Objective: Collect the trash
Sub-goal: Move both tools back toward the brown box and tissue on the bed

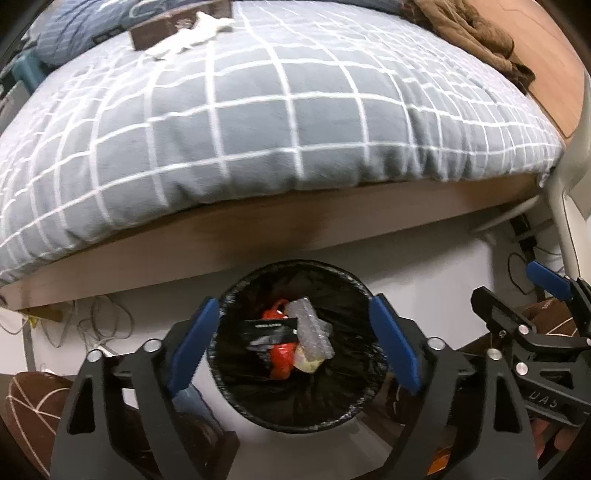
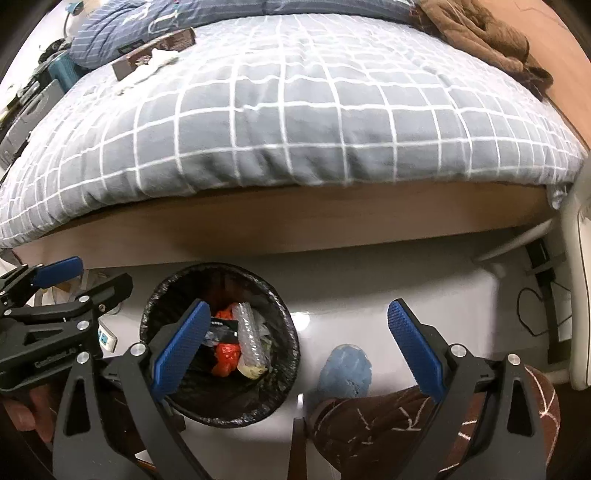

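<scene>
The left gripper [image 1: 295,343] is seen spread wide directly above the trash bin [image 1: 236,398], its blue pads [image 1: 194,347] standing to either side of the bin's mouth w/ nothing caught between them; nothing is held. The bin is lined w/ a black bag & is set on the pale floor [image 1: 424,266] just in front of the bed frame [image 1: 221,243]. Inside the bin several items are seen lying together: a red crumpled wrapper [image 1: 282,360], a black packet [image 1: 271,328] laid across it, a clear plastic piece [image 1: 312,332] & a yellowish scrap [image 1: 308,365] beside it.

The right gripper [image 2: 295,350] is likewise seen open wide & empty; its left pad is placed over the bin's [image 2: 273,299] rim, its right pad over bare floor; a pale blue slipper [image 2: 345,371] is seen between the pads on the floor, not touched as far as can be told. Brown patterned fabric [image 2: 373,424] is seen at the lower edge, right of the bin.

The bed is covered by a grey checked quilt [image 1: 258,122]; at its far left a dark flat box [image 1: 162,27] w/ white crumpled tissue [image 1: 192,35] lying on it is seen, well apart from the bin; brown clothing [image 1: 476,40] is heaped at the far right corner. Cables [image 1: 99,321] are strewn on the floor left of the bin.
</scene>
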Available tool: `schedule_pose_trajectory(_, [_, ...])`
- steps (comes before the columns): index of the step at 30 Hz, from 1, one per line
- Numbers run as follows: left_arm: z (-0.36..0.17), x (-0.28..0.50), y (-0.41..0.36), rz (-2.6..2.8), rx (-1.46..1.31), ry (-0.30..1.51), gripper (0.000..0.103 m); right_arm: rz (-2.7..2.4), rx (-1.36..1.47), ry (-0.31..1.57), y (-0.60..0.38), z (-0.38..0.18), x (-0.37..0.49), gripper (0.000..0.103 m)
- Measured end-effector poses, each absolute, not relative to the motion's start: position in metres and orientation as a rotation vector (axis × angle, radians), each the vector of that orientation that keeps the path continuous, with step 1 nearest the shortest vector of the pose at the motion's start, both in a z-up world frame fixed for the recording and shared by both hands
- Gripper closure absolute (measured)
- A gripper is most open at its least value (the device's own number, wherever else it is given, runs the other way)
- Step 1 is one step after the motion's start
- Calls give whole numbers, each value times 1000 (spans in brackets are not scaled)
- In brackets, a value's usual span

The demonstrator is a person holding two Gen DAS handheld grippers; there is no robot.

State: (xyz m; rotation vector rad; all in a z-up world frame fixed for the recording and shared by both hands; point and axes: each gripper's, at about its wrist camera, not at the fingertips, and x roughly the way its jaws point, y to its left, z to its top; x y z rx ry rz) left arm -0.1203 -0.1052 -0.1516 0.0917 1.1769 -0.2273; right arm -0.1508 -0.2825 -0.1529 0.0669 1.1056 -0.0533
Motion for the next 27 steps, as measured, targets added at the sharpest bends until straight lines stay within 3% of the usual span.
schedule_pose_trajectory(5, [-132, -117, -84, -182, 72, 1130, 6, -25, 56, 1063, -269, -133, -144, 10])
schedule_pose_trajectory(27, [-48, -68, -2, -11, 21, 993, 6, 80, -27, 890, -203, -50, -74, 10])
